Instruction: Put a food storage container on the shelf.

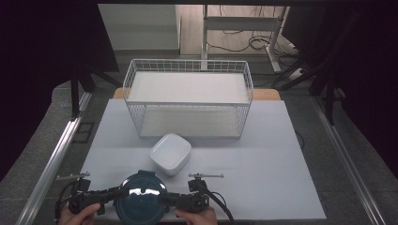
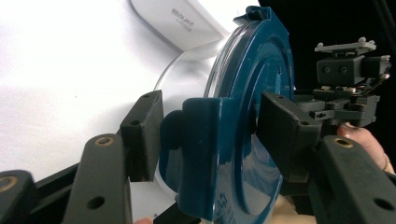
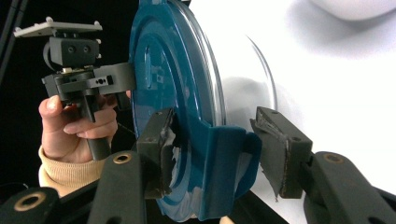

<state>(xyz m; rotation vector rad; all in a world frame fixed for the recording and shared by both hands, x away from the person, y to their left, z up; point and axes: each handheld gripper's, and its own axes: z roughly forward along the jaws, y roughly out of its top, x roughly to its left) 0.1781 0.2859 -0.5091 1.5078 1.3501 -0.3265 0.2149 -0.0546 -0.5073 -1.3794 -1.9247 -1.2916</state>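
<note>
Squeeze both side flaps evenly: left gripper (image 1: pixel 114 192) and right gripper (image 1: pixel 174 198), jaws open around the blue-lidded round box (image 1: pixel 141 196) at the tabletop's (image 1: pixel 263 154) near edge, not clamped yet.

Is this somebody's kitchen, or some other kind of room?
Probably a lab or recording workroom, not a kitchen. The white table sits between dark curtains, cables lie on the floor behind it, and a person works with a camera-carrying left gripper and right gripper on a blue-lidded container.
</note>
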